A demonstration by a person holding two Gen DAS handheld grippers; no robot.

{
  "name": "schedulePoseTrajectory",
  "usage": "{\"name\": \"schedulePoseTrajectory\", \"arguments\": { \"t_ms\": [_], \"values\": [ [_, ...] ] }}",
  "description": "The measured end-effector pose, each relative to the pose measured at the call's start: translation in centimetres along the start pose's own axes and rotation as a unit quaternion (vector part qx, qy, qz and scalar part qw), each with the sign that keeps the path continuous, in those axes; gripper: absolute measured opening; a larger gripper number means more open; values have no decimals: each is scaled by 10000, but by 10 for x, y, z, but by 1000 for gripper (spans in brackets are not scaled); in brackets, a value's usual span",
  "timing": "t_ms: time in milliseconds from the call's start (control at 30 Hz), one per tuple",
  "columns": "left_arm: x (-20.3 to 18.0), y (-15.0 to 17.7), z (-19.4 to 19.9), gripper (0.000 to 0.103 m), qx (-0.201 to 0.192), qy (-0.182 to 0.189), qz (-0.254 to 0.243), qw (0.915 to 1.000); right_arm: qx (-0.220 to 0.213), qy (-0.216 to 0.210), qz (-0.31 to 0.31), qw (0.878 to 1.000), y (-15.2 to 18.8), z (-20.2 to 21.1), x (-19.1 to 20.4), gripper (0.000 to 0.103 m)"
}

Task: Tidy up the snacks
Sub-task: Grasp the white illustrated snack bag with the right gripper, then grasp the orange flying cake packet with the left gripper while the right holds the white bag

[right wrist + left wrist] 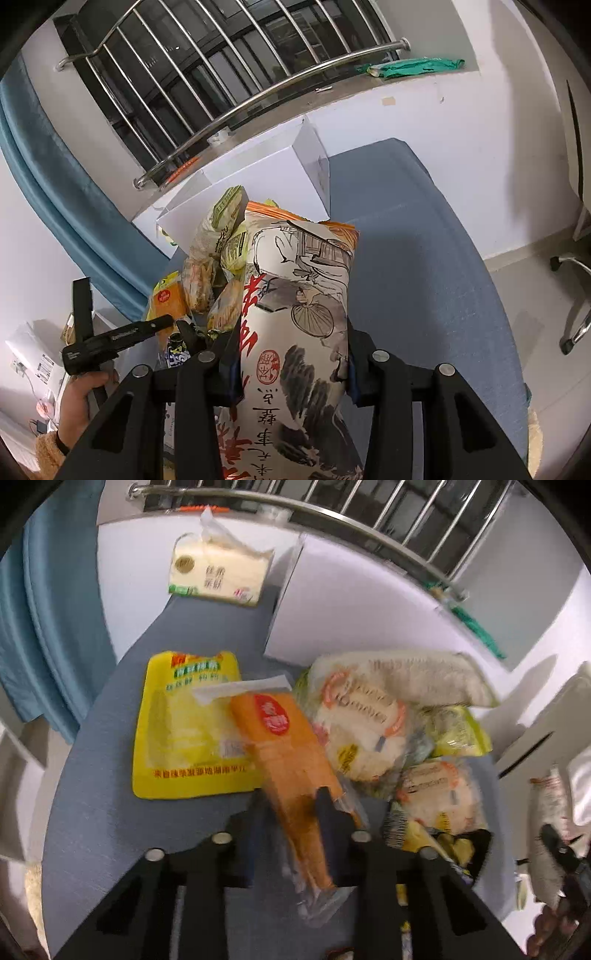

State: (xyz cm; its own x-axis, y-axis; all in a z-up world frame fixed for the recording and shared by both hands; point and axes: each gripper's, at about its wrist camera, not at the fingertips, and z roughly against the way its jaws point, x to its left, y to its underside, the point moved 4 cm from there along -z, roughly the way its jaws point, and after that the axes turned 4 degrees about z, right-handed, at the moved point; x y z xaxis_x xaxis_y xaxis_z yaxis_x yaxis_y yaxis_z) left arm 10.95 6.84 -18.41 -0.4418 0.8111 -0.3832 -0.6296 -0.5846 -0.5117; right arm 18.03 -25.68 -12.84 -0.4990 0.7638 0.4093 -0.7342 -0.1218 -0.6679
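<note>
My left gripper (291, 805) is shut on an orange snack pack in a clear wrapper (284, 749), held over the blue table (110, 812). A flat yellow snack bag (184, 734) lies to its left. A pile of pale and green snack bags (384, 720) lies to its right. My right gripper (291, 354) is shut on a large white bag printed with ink drawings and red characters (299, 295), held above the table (424, 258). The pile (218, 258) and the left gripper (122, 338) show to its left.
A white box (332, 602) (258, 173) stands at the table's far side below a window with metal bars (207, 74). A tissue pack (218, 572) sits at the back left. A blue curtain (48, 627) hangs at left. An office chair (576, 295) stands at right.
</note>
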Motion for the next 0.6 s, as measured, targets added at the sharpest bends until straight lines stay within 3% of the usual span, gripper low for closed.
{"name": "schedulePoseTrajectory", "arguments": {
  "t_ms": [133, 300, 500, 567, 600],
  "values": [
    [-10, -1, 26, 16, -207, 386, -192, 9989, 16, -48, 32, 10000, 0, -2, 6, 45],
    [-33, -10, 60, 13, -560, 335, -784, 9948, -42, -64, 142, 9999, -3, 1, 14, 45],
    [-40, -28, 77, 12, -835, 432, -953, 9910, -96, -74, 255, 9996, -9, 4, 23, 45],
    [-44, -35, 79, 0, -911, 494, -996, 9896, -116, -86, 292, 9995, -12, 4, 26, 46],
    [-47, -41, 82, 0, -959, 470, -1034, 9889, -119, -121, 317, 9994, -15, 3, 29, 45]
  ]
}}
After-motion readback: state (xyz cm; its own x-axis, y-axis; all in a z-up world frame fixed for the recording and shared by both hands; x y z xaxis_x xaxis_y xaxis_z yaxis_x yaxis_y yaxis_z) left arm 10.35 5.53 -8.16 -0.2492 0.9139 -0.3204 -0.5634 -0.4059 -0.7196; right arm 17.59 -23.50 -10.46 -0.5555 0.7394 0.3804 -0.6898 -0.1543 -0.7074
